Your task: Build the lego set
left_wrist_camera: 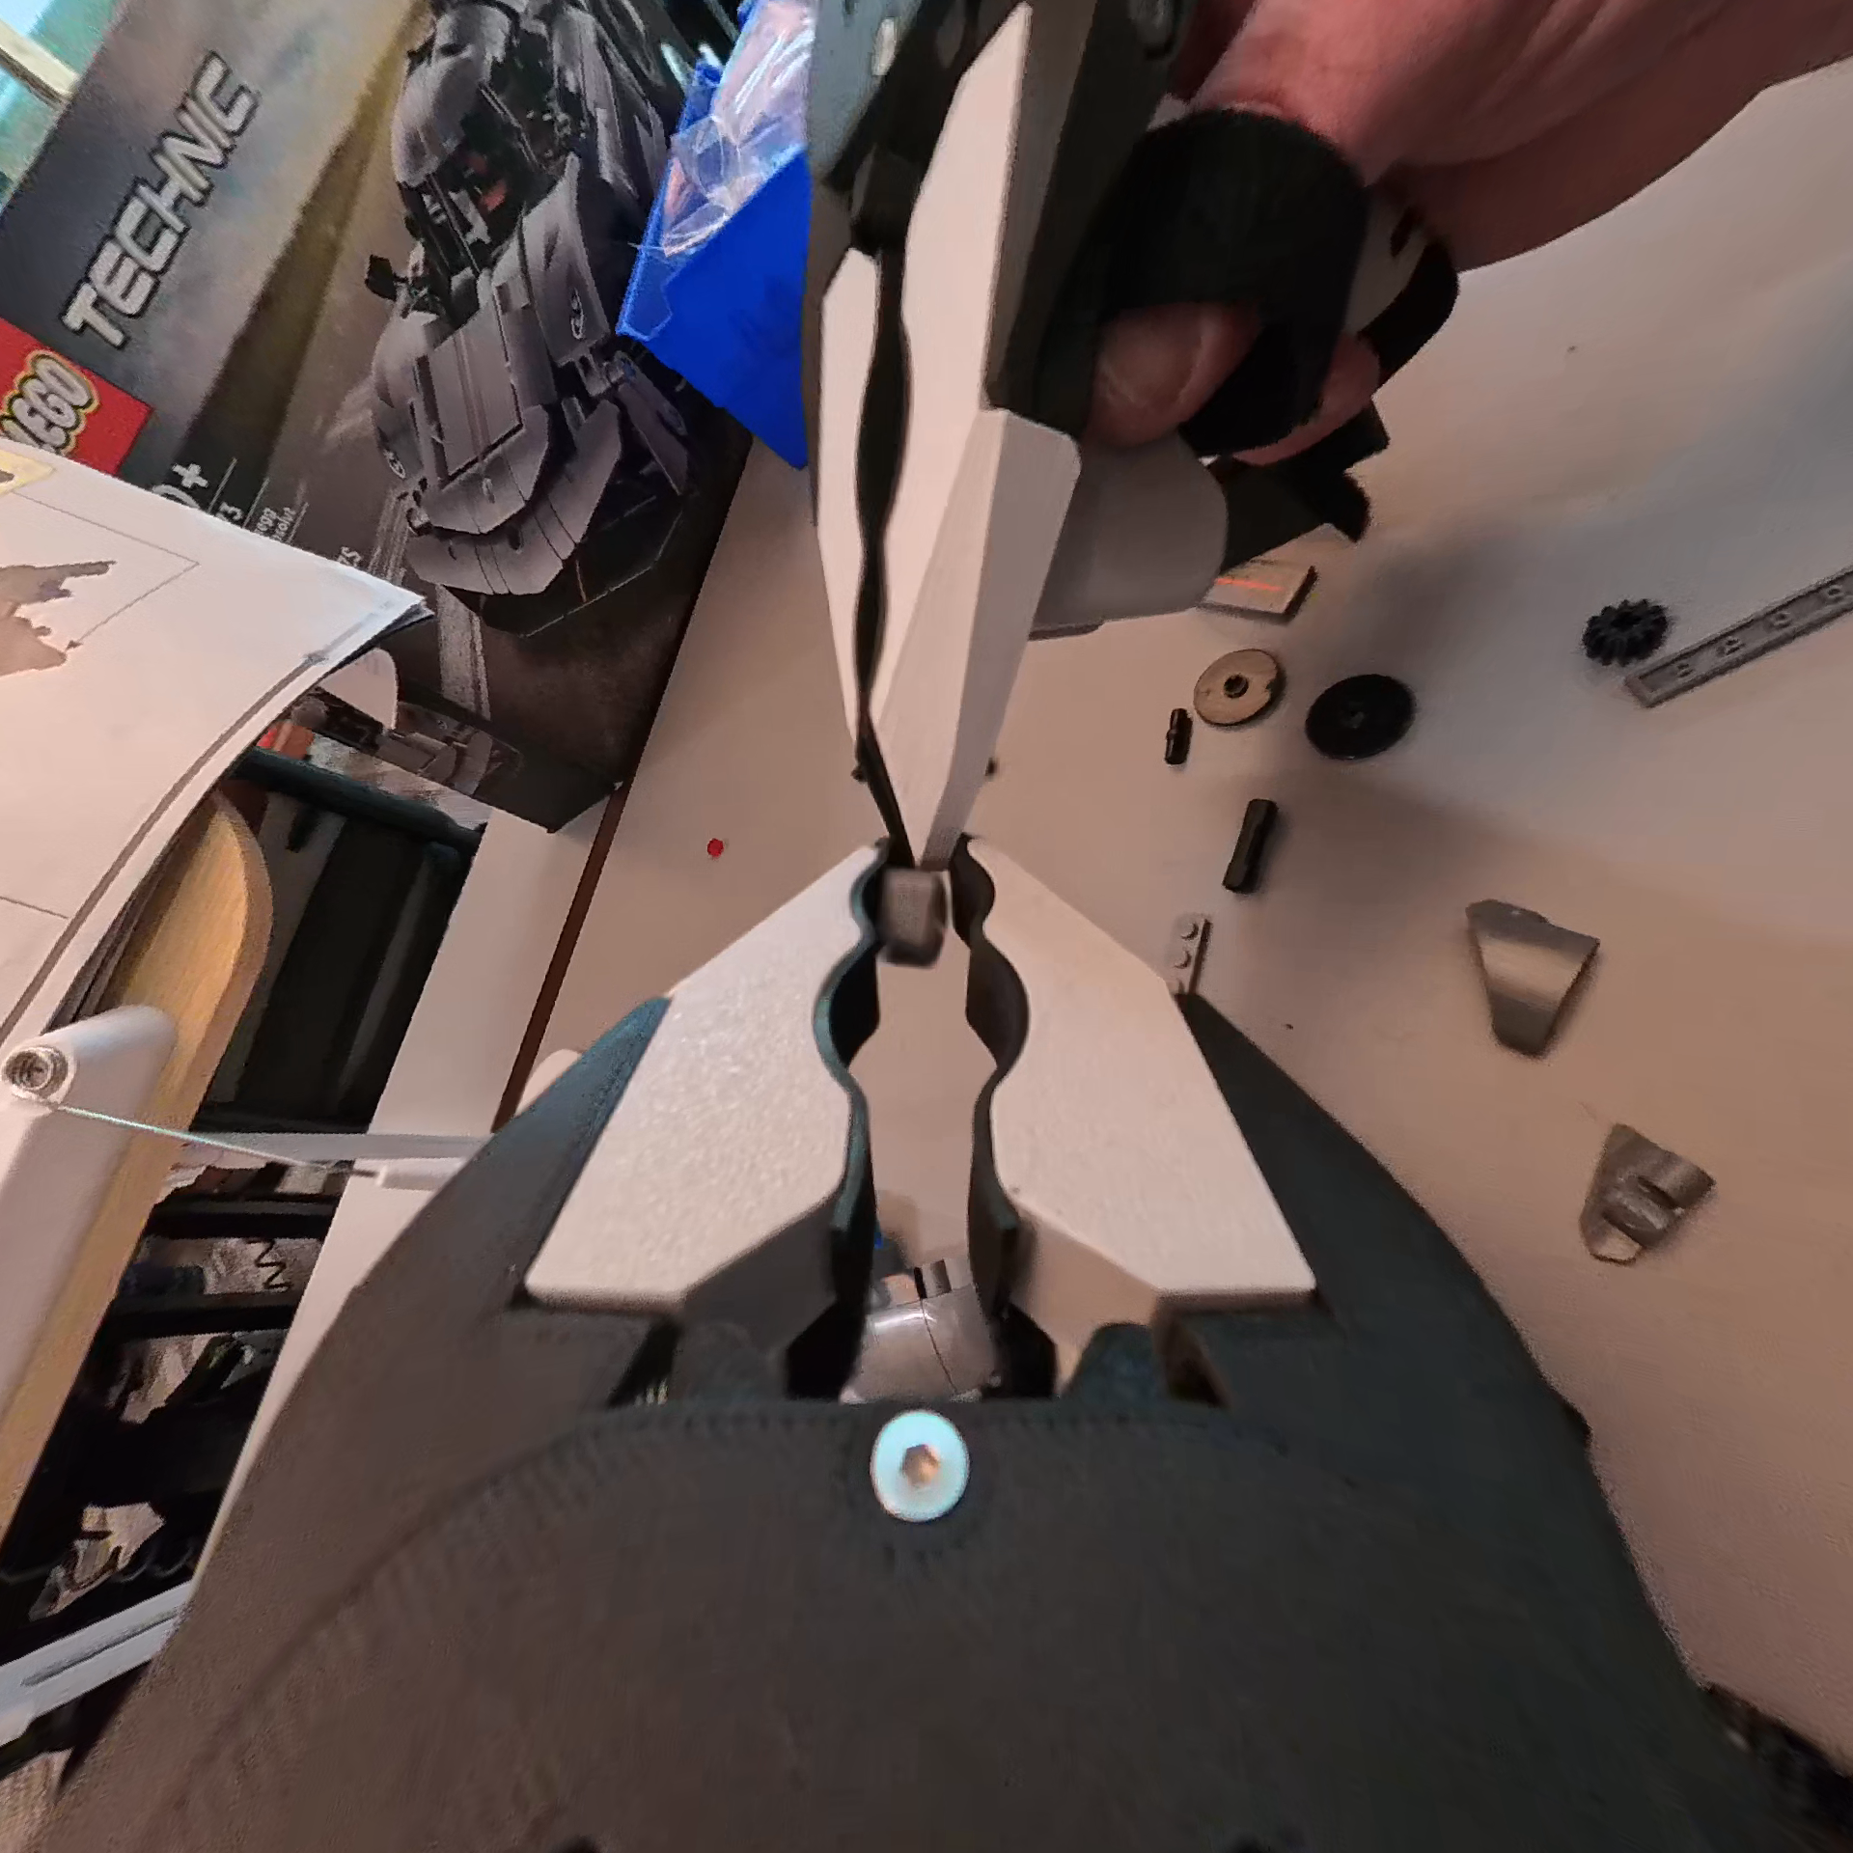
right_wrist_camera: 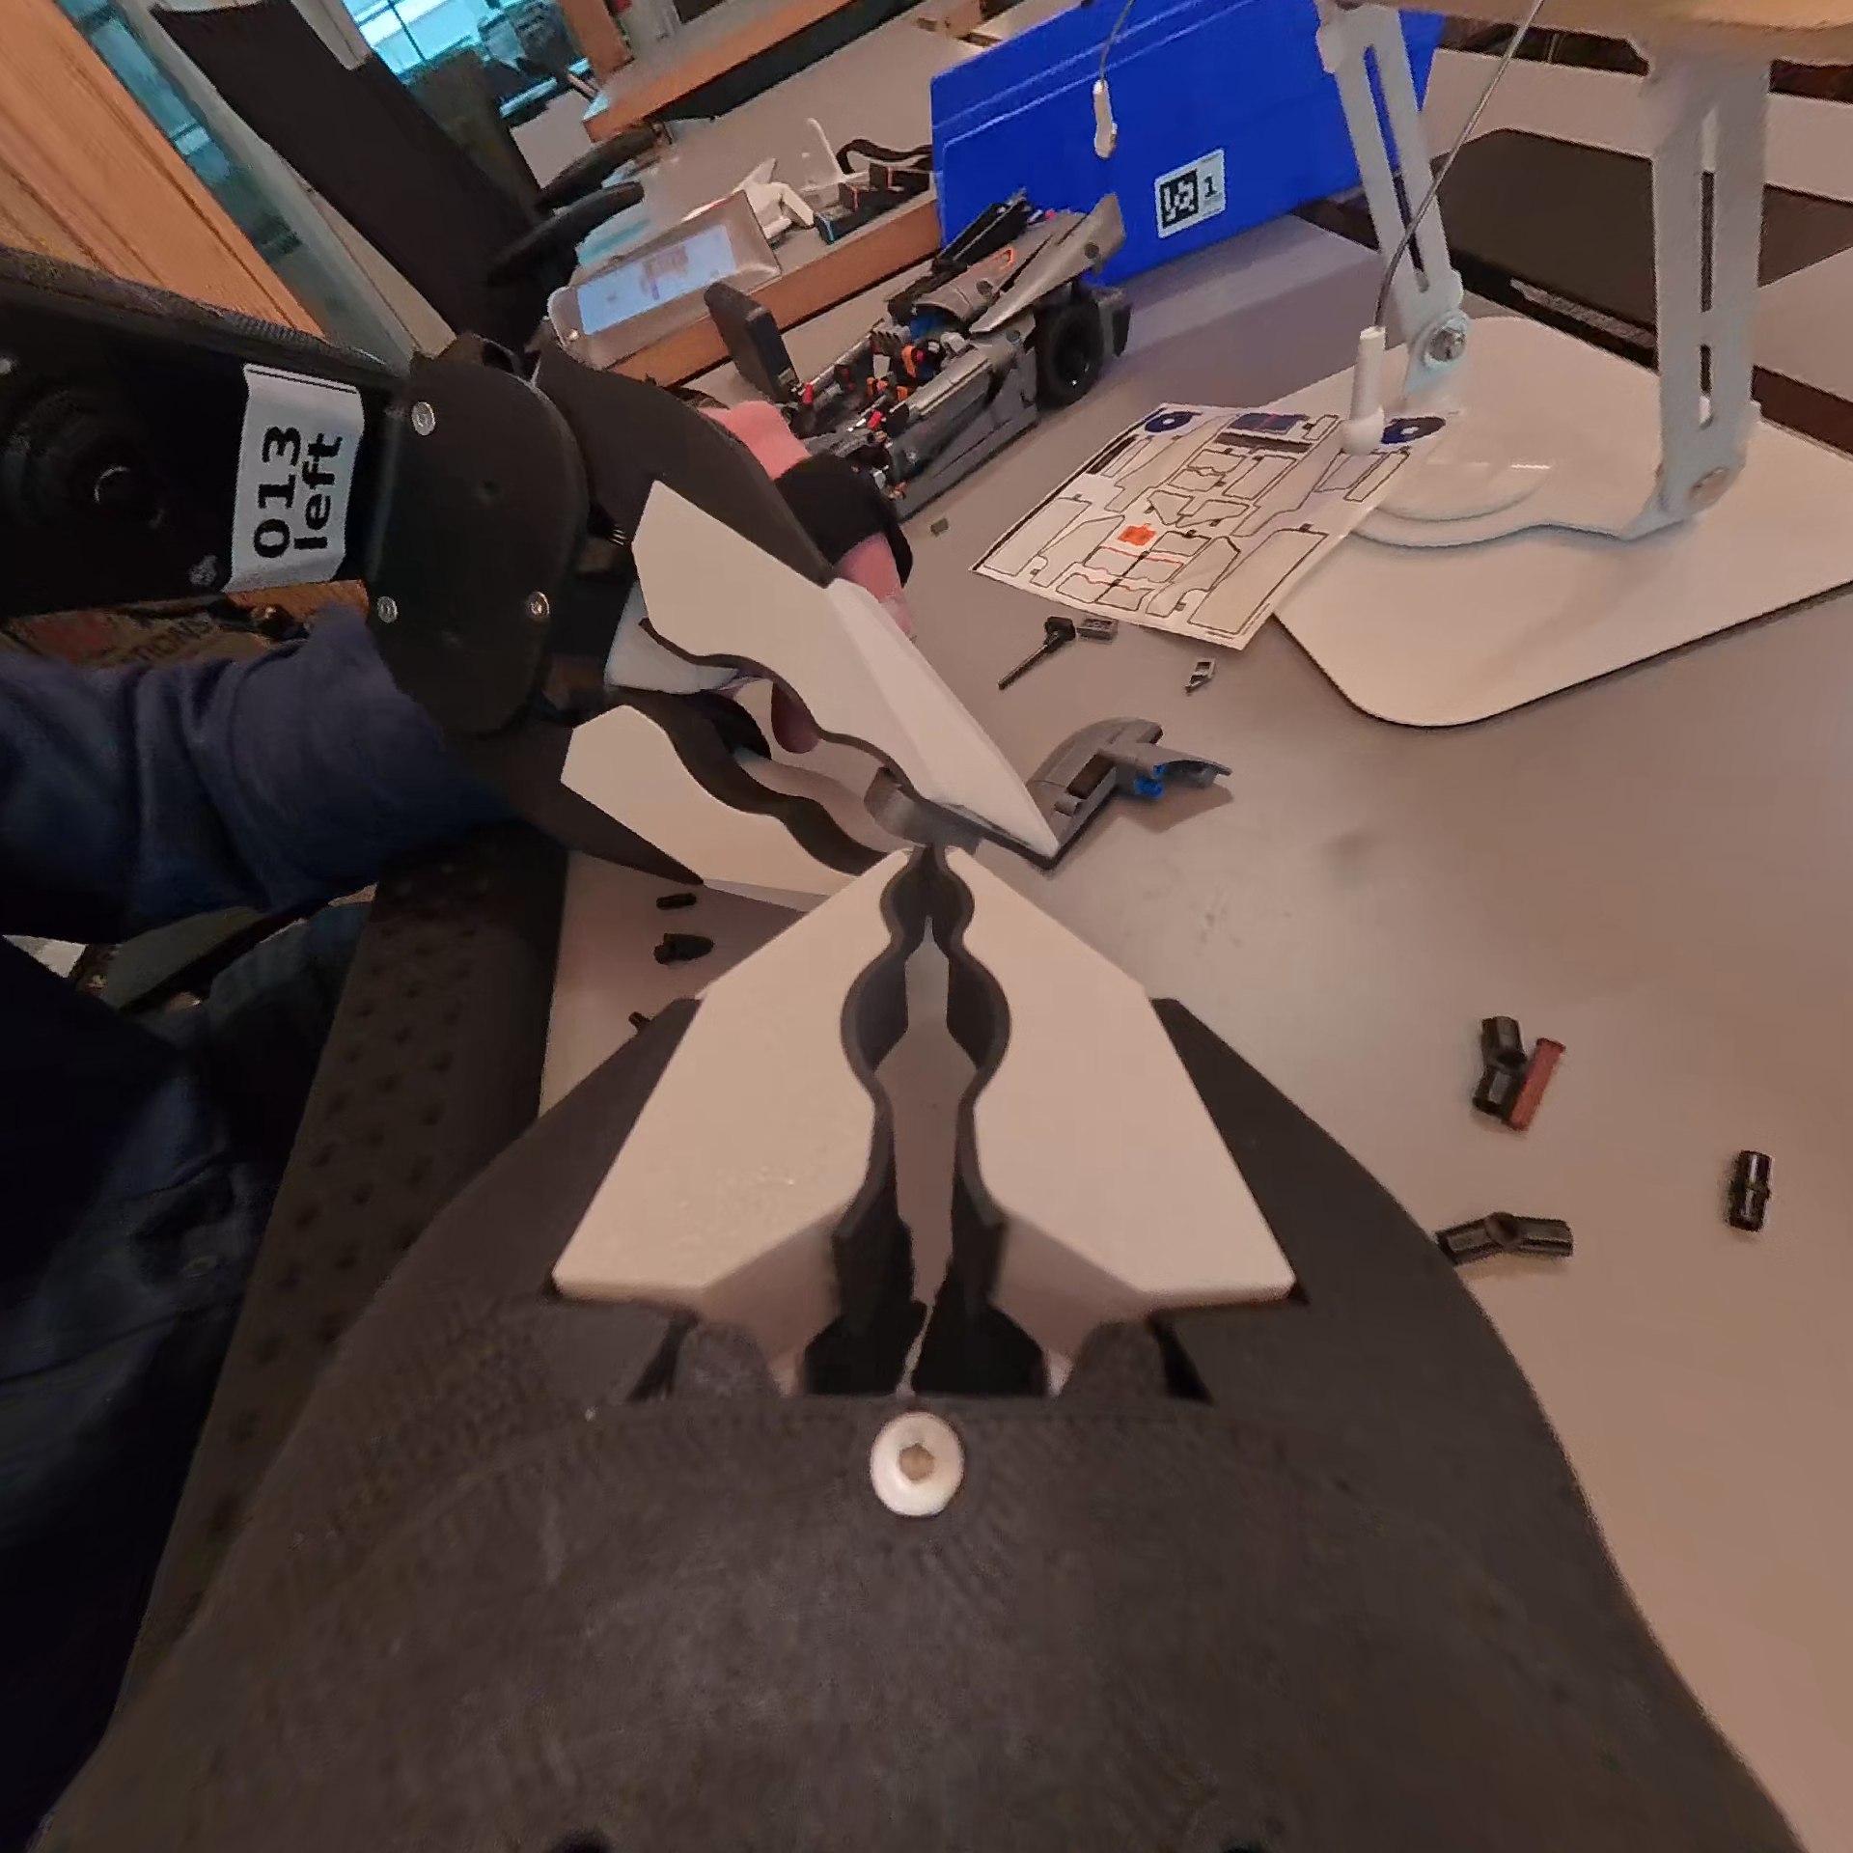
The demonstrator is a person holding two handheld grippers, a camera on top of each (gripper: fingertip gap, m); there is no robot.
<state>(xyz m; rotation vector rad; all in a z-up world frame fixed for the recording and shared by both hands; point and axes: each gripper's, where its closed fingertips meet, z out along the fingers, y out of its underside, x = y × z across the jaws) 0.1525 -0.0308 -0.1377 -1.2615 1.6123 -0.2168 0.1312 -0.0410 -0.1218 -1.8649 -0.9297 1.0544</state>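
Observation:
My left gripper (left_wrist_camera: 914, 882) is shut on a small grey Lego piece (left_wrist_camera: 910, 917), held above the table between its fingertips. The right wrist view shows the same grip: the left gripper (right_wrist_camera: 963, 832) reaches in from the left with the grey piece (right_wrist_camera: 902, 802) in its tips. My right gripper (right_wrist_camera: 928, 860) is shut, and its tips sit right against the underside of that piece. In the left wrist view the right gripper (left_wrist_camera: 907, 847) comes down from above, pads together, touching the piece's top edge. Whether it pinches part of the piece is hidden.
Loose parts lie on the table to the right: a black gear (left_wrist_camera: 1624, 632), a grey beam (left_wrist_camera: 1745, 642), discs and grey panels (left_wrist_camera: 1529, 983). A partly built car (right_wrist_camera: 963, 341), sticker sheet (right_wrist_camera: 1193, 511), grey sub-assembly (right_wrist_camera: 1123, 772), blue bin (right_wrist_camera: 1153, 130) and black connectors (right_wrist_camera: 1509, 1083) lie beyond. The tips of both grippers are at nearly the same place. The black gear (left_wrist_camera: 1624, 632) is about equally far from each gripper, around 15 cm.

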